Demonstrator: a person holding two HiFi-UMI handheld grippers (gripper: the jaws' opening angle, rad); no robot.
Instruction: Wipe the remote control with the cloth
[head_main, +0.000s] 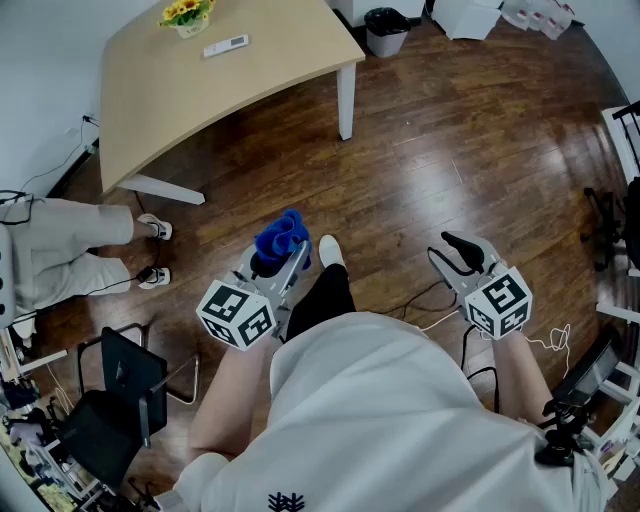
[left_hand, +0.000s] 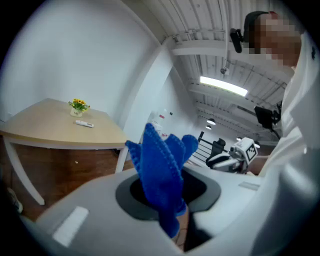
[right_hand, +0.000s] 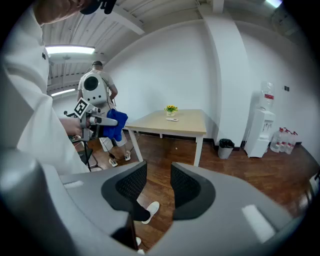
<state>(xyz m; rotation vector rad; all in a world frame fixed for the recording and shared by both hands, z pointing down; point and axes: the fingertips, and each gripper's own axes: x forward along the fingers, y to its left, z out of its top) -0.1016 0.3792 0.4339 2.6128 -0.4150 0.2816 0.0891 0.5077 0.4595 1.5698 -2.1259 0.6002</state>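
Fuzzy, matt blue cloth (left_hand: 159, 170), stitched along its edges. Glossy dark wood-plank floor (head_main: 450, 150), catching light. Smooth, pale wood-look tabletop (head_main: 200, 90) on white painted legs (head_main: 346, 100). Matt grey plastic right gripper (right_hand: 159, 172); black, finely textured pads (right_hand: 129, 184).

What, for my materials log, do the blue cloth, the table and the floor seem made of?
Cloth: soft blue fabric, likely felt or fleece; matte, fuzzy, with a stitched edge.
Table: pale wood-look top, possibly laminate; smooth, even, matte; white legs, material unclear.
Floor: dark wood or wood-look planks; glossy, with plank seams and light reflections.
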